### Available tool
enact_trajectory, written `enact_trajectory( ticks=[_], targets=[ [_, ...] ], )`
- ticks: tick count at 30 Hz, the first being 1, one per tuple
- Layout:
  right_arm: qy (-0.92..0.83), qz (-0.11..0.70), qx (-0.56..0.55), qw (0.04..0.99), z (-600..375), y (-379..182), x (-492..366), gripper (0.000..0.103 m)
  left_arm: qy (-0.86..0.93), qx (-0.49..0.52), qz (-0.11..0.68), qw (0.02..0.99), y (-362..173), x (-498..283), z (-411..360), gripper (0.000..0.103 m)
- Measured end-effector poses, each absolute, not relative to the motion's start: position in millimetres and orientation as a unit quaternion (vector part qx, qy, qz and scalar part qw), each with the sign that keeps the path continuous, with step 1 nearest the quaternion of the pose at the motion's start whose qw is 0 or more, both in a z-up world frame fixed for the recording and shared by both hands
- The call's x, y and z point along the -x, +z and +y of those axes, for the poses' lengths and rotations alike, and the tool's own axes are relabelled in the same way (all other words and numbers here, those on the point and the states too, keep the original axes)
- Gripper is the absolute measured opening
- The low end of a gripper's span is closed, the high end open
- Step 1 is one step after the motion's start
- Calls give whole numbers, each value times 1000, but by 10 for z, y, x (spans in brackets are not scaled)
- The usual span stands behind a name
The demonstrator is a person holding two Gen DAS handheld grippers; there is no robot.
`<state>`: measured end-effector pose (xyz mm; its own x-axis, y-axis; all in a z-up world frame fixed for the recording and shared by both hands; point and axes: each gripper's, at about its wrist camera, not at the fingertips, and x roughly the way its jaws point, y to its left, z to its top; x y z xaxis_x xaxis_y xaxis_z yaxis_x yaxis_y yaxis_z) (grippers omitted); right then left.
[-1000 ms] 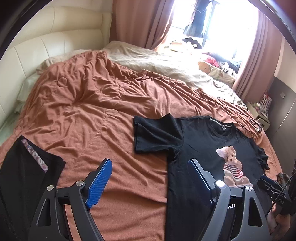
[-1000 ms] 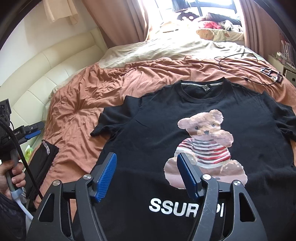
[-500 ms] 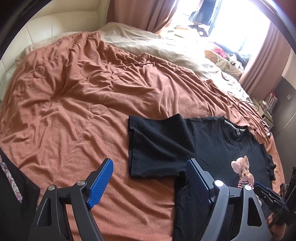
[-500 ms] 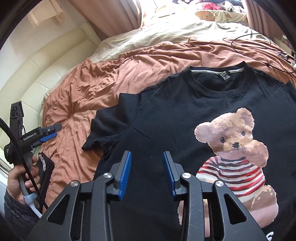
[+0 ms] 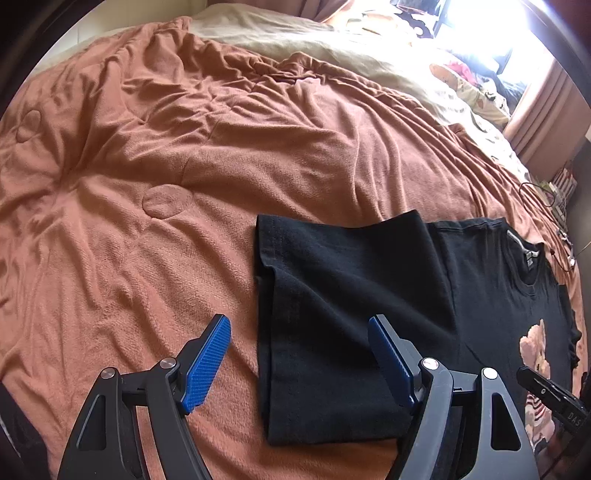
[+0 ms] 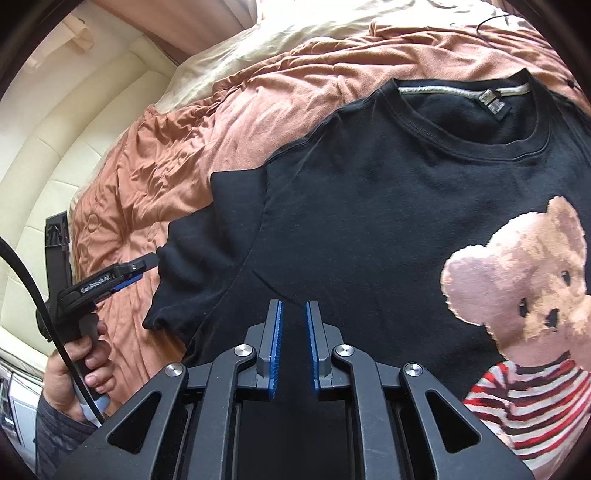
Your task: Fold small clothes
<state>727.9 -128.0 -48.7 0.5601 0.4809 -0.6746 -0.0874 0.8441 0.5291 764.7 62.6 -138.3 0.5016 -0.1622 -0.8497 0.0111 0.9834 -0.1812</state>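
So, nearest first: the right gripper (image 6: pixel 292 303) has its fingers drawn together to a thin slit right over the chest of the black T-shirt (image 6: pixel 369 221). Can't tell if any cloth is actually pinched in there. It's angled down at the fabric, with the bear print (image 6: pixel 517 277) off at 3 o'clock and the collar (image 6: pixel 469 122) further out around 1 o'clock.

The left gripper (image 5: pixel 297 321) also tilts steeply down. Its fingers are wide apart but closing, and the outer edge of the sleeve (image 5: pixel 332 288) lies below the gap between them. Nothing is squeezed yet. In the right wrist view you can see the person's left hand (image 6: pixel 85 365) wrapped round the handle at 8 o'clock, the tool's nose just at the sleeve hem.

The shirt lies face up and pretty flat on the rust-coloured blanket (image 5: pixel 184 147) on the bed, sleeve spread out, body running away toward 3 o'clock in the left wrist view. Further back the blanket gets wrinklier and there's a cream sheet (image 5: pixel 295 33) at 12 o'clock.

Handling-wise, I'd say it's light, floppy cotton: no stiffness, it'll droop and drag rather than slide. The fuzzy blanket probably grabs it a bit. I'd pinch the sleeve hem or shoulder seam, where the doubled fabric gives the pads something to bite.
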Motion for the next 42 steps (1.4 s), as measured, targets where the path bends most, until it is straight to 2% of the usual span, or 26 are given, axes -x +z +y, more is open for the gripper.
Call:
enact_trajectory(
  ticks=[4,6,8,9,11,12,25,31,32,34,35,36,42],
  targets=[
    [172,440,-234,850,-1185,-571,-7375,1,-42,75,505,859,-1529,-7797,634,77],
    [176,443,-246,844,-1155,-608,-7417,0,-43,92,507,856,-1597,-7852,665,67],
    [182,443,-257,839,-1131,-633,-7453,0,-58,120,518,845,-1680,-7906,700,41],
    [186,445,-263,836,-1113,-648,-7478,0,-51,123,520,844,-1700,-7912,711,35],
    [189,446,-272,831,-1085,-670,-7521,0,-54,133,513,846,-1667,-7891,722,14],
    [191,446,-275,830,-1077,-680,-7539,0,-61,139,510,847,-1633,-7867,718,11],
    [192,473,-310,802,-878,-903,-7752,0,-123,142,458,869,-833,-7722,517,8],
    [219,447,-308,811,-984,-755,-7702,1,-153,137,450,869,-589,-7624,289,7],
    [220,445,-306,812,-1030,-723,-7670,4,-158,135,449,869,-554,-7594,246,7],
    [215,439,-305,817,-1137,-682,-7592,32,-170,129,446,869,-481,-7545,152,7],
    [206,432,-304,824,-1204,-648,-7538,60,-174,127,445,869,-454,-7528,108,7],
    [196,423,-303,831,-1280,-610,-7477,68,-177,125,444,869,-432,-7515,63,7],
    [181,412,-302,840,-1601,-486,-7219,68,-194,119,445,866,-303,-7416,-229,7]
  ],
)
